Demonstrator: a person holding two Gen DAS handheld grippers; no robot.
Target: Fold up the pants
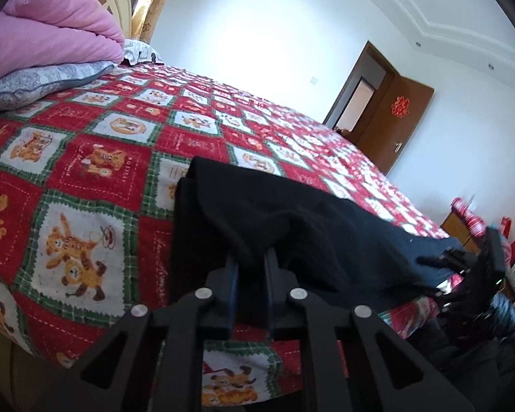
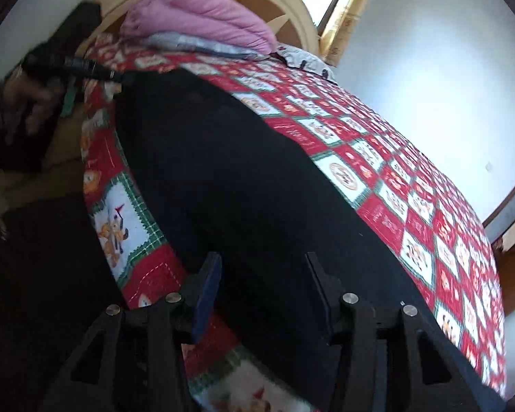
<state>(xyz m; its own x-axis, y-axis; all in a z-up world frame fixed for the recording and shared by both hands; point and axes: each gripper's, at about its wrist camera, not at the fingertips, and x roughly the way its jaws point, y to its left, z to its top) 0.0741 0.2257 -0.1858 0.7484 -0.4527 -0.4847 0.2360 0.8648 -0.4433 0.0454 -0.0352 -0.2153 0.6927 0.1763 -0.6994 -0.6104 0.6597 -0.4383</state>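
Pants (image 1: 257, 213), black, lay spread on bed (image 1: 86, 158) near its front edge, over red blanket (image 1: 127, 110) with bear squares. Left claw (image 1: 250, 257) pinched tight on bunched fold of pants at one end, cloth lifted a little there. Right claw (image 2: 262, 267) stood apart above other end of pants, with nothing between fingers (image 2: 211, 274); whether touching cloth, could not tell. Seen from left side, right claw was blurry at far end of pants by bed edge. Pink quilt (image 1: 51, 20) and gray pillow (image 1: 37, 79) sat piled at head of bed. Brown door (image 1: 395, 116) stood open in white wall beyond.
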